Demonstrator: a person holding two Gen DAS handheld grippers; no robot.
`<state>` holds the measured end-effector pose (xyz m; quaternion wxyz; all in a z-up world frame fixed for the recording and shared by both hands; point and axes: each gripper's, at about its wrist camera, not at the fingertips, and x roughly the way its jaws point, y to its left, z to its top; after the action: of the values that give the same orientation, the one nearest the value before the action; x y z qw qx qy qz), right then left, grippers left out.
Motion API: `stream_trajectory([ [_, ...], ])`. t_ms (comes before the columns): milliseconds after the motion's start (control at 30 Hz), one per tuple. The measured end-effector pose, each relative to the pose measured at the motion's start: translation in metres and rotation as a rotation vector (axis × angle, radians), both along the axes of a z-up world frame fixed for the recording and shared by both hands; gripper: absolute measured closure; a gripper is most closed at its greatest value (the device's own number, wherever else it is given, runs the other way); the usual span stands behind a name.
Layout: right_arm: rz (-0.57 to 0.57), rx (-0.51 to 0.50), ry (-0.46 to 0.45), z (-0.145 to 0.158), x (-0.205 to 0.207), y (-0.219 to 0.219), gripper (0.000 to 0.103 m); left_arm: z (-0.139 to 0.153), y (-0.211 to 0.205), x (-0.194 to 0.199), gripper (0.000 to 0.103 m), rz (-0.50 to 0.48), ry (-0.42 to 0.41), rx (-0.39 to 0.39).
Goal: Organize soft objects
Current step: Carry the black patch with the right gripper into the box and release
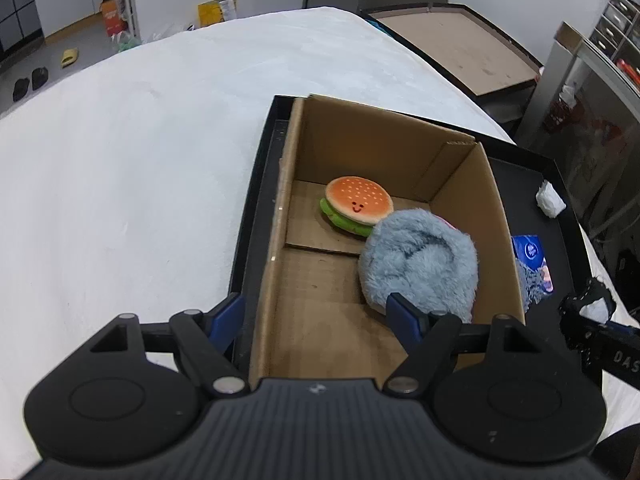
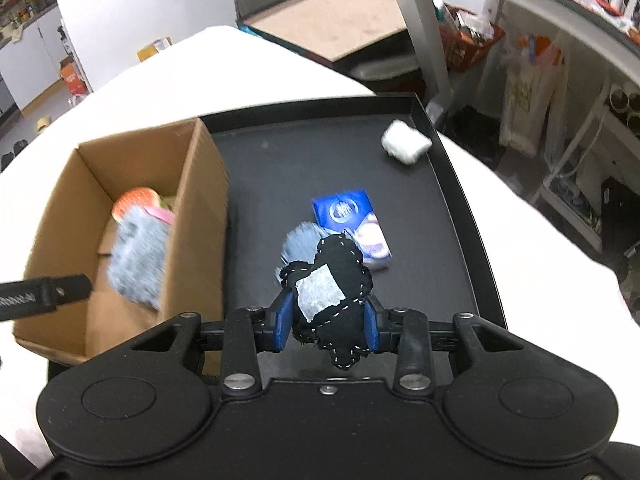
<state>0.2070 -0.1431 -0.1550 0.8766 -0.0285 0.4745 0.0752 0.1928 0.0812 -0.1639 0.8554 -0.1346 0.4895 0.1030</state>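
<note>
An open cardboard box point(image 1: 404, 148) stands at the left end of a black tray point(image 2: 440, 216). Inside it lie a plush hamburger point(image 1: 356, 205) and a fluffy grey-blue slipper point(image 1: 420, 260). My left gripper point(image 1: 316, 316) is open and empty over the box's near left wall. My right gripper point(image 2: 326, 320) is shut on a black stitched plush with a white patch point(image 2: 332, 292), held above the tray. A second grey fluffy piece point(image 2: 300, 242) lies on the tray beyond it, partly hidden. The box also shows in the right wrist view point(image 2: 200, 200).
A blue tissue packet point(image 2: 352, 220) and a white crumpled wad point(image 2: 405, 145) lie on the tray. The tray sits on a white table point(image 1: 140, 160). Shelving point(image 2: 560, 80) and clutter stand to the right, and a low brown platform point(image 1: 460, 48) beyond.
</note>
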Motion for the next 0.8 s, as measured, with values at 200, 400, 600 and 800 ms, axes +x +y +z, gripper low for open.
stream_trajectory([
  [200, 0.042, -0.006, -0.072, 0.022, -0.002, 0.016, 0.068, 0.002, 0.009, -0.005, 0.027, 0.029, -0.008, -0.016],
  [400, 0.09, -0.003, -0.128, 0.038, -0.005, 0.035, 0.068, 0.004, 0.017, -0.01, 0.029, 0.038, -0.046, -0.041],
  [600, 0.113, 0.009, -0.16, 0.048, -0.004, 0.053, 0.068, 0.004, 0.024, -0.014, 0.036, 0.044, -0.07, -0.065],
  [800, 0.138, 0.02, -0.171, 0.054, 0.0, 0.073, 0.067, -0.003, 0.032, -0.013, 0.065, 0.062, -0.052, -0.126],
])
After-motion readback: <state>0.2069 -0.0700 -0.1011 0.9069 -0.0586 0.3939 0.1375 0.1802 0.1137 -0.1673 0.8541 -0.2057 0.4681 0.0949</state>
